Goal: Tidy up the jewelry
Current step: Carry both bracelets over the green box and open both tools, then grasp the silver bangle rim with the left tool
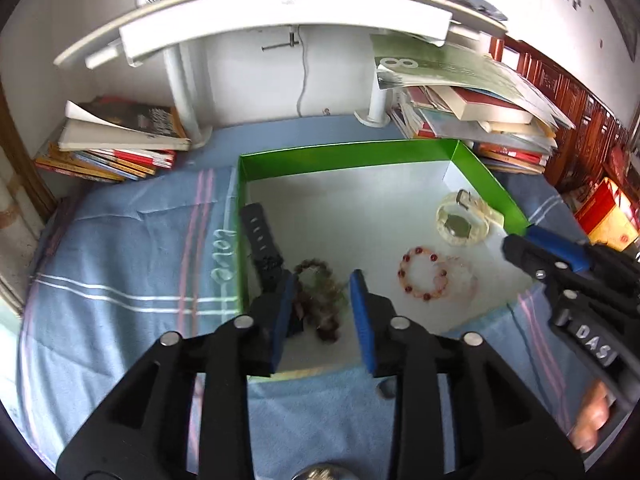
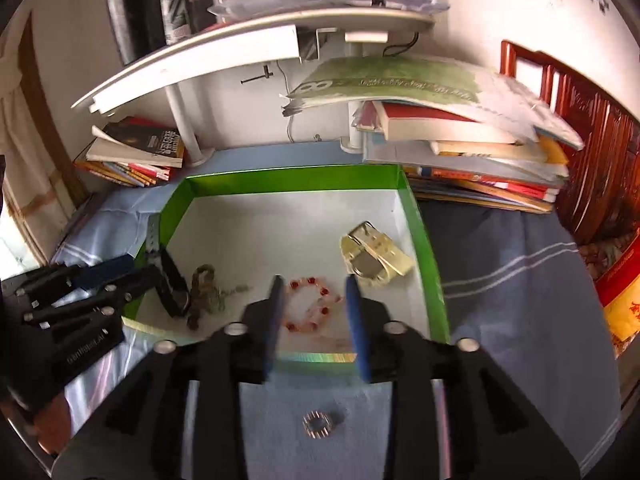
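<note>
A green box [image 1: 344, 156] [image 2: 288, 178] with a white floor stands on a blue cloth. In it lie a black watch strap [image 1: 262, 246] [image 2: 174, 284], a dark beaded bracelet [image 1: 320, 300] [image 2: 206, 294], a red and pink bead bracelet [image 1: 424, 278] [image 2: 310, 308] and a pale yellow watch [image 1: 462, 220] [image 2: 374, 258]. My left gripper [image 1: 322, 316] is open over the dark bracelet, holding nothing. My right gripper [image 2: 314, 320] is open above the red bracelet, holding nothing. A small metal ring [image 2: 319, 424] lies on the cloth in front of the box.
Stacks of books stand behind the box at left [image 1: 116, 136] [image 2: 136, 152] and right [image 1: 472, 108] [image 2: 460, 144]. A white curved shelf [image 1: 280, 16] [image 2: 248, 44] on posts hangs over the back. A red wooden chair [image 2: 580, 136] stands at right.
</note>
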`<state>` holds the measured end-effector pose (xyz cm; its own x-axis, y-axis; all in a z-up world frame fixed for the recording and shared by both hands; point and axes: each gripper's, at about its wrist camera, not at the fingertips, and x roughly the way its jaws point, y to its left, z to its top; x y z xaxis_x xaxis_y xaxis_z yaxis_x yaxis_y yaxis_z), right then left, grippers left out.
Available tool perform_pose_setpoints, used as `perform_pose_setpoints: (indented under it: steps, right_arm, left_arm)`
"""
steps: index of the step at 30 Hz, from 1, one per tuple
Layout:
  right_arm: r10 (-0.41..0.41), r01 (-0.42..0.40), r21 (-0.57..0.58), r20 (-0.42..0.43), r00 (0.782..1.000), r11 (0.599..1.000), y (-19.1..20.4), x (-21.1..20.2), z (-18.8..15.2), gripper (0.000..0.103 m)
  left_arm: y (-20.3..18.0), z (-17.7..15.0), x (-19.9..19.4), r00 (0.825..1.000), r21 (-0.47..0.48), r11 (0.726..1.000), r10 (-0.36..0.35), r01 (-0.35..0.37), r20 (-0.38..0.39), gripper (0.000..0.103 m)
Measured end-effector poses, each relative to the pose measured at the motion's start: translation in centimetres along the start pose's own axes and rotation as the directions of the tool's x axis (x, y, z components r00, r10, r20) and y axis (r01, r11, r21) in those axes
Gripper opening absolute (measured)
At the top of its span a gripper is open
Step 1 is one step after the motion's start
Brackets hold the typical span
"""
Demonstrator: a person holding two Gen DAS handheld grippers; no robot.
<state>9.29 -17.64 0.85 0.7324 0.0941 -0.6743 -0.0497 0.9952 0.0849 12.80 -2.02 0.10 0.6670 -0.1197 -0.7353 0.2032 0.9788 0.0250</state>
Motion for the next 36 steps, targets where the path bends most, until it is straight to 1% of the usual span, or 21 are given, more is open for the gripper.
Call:
perform_pose_setpoints:
  steps: [1,3,5,6,9,12,14,16,20,22,24,25,28,29,30,31,32,33,36]
  right_arm:
    - [0.005,-0.005,-0.01,0.003,1.0,1.0,-0.1,-0.6,-0.7,0.036]
    - [0.027,-0.027,-0.015,-0.006,1.0,1.0,-0.3,-1.7,-2.2,0.036]
    - [0.044,-0.045,-0.016,-0.034,0.998,0.999,-0.3,-2.0,-3.8,0.038]
    - [0.043,-0.044,-0.021,-0.059,0.997,0.999,-0.2,-1.6,-4.8,0.042]
    - [0.009,-0.014,-0.036,-0.131,0.991,0.999,0.3,0.2,-6.9,0.042]
    - [0.008,-0.013,-0.023,-0.189,0.982,1.0,0.2,1.7,-8.7,0.042]
    - [0.016,-0.02,-0.017,-0.206,0.978,1.0,0.1,2.0,-9.4,0.042]
    - [0.025,-0.028,-0.013,-0.215,0.976,1.0,0.1,2.1,-10.1,0.046]
    - [0.027,-0.028,0.0,-0.225,0.974,1.0,0.0,1.9,-10.8,0.047]
    - [0.029,-0.031,-0.003,-0.222,0.975,1.0,0.2,1.7,-11.0,0.047]
    - [0.038,-0.041,-0.009,-0.22,0.975,0.999,0.4,1.6,-11.2,0.047]
    - [0.04,-0.043,-0.01,-0.222,0.974,0.999,0.5,1.6,-11.2,0.047]
    - [0.04,-0.043,-0.008,-0.228,0.973,0.999,0.6,1.9,-11.2,0.049]
    - [0.039,-0.042,-0.009,-0.227,0.973,0.999,0.7,2.0,-11.3,0.049]
    - [0.04,-0.043,-0.009,-0.225,0.973,0.999,0.7,2.0,-11.3,0.051]
    - [0.039,-0.043,-0.009,-0.225,0.974,0.999,0.8,2.0,-11.3,0.051]
    - [0.037,-0.04,-0.012,-0.224,0.974,0.999,0.9,2.0,-11.3,0.051]
    - [0.034,-0.038,-0.015,-0.222,0.975,0.999,1.0,2.0,-11.3,0.051]
    - [0.033,-0.038,-0.019,-0.217,0.976,0.999,1.1,2.0,-11.4,0.053]
  left_arm:
    - [0.1,-0.5,-0.6,1.0,0.005,1.0,0.011,-0.011,0.007,0.04]
    - [0.4,-2.1,-2.3,0.999,0.015,0.999,0.033,-0.033,0.028,0.054]
    - [0.7,-4.1,-3.5,0.998,0.018,0.999,0.049,-0.049,0.035,0.059]
    - [0.8,-5.0,-3.8,0.998,0.015,0.999,0.05,-0.05,0.025,0.062]
    - [1.3,-7.4,-3.7,0.999,-0.022,0.999,0.026,-0.026,-0.032,0.066]
    - [1.9,-9.5,-3.3,0.997,-0.046,0.999,0.012,-0.015,-0.082,0.069]
    - [2.4,-11.3,-3.0,0.992,-0.044,0.999,0.019,-0.024,-0.124,0.07]
    - [2.5,-12.6,-2.9,0.989,-0.03,0.999,0.019,-0.024,-0.147,0.07]
    - [2.0,-14.4,-2.7,0.985,0.002,1.0,-0.003,0.003,-0.175,0.07]
    - [1.8,-14.8,-2.5,0.983,0.008,1.0,-0.01,0.012,-0.185,0.065]
    - [1.7,-15.0,-2.0,0.979,0.004,1.0,-0.009,0.01,-0.203,0.057]
    - [1.8,-15.1,-1.6,0.975,-0.002,1.0,-0.01,0.009,-0.221,0.051]
    - [1.7,-15.1,-1.7,0.977,-0.001,1.0,-0.005,0.005,-0.214,0.047]
    - [1.8,-15.1,-1.7,0.977,-0.003,1.0,-0.005,0.004,-0.211,0.041]
    - [1.9,-15.1,-1.8,0.978,-0.007,1.0,-0.004,0.003,-0.209,0.03]
    - [2.1,-15.1,-1.9,0.979,-0.012,1.0,-0.005,0.003,-0.206,0.022]
    - [2.2,-15.1,-1.9,0.979,-0.017,1.0,-0.009,0.005,-0.204,0.009]
    - [2.4,-15.1,-1.9,0.979,-0.022,1.0,-0.014,0.01,-0.203,0.006]
    - [2.6,-15.0,-1.7,0.98,-0.034,0.999,-0.017,0.011,-0.196,0.004]
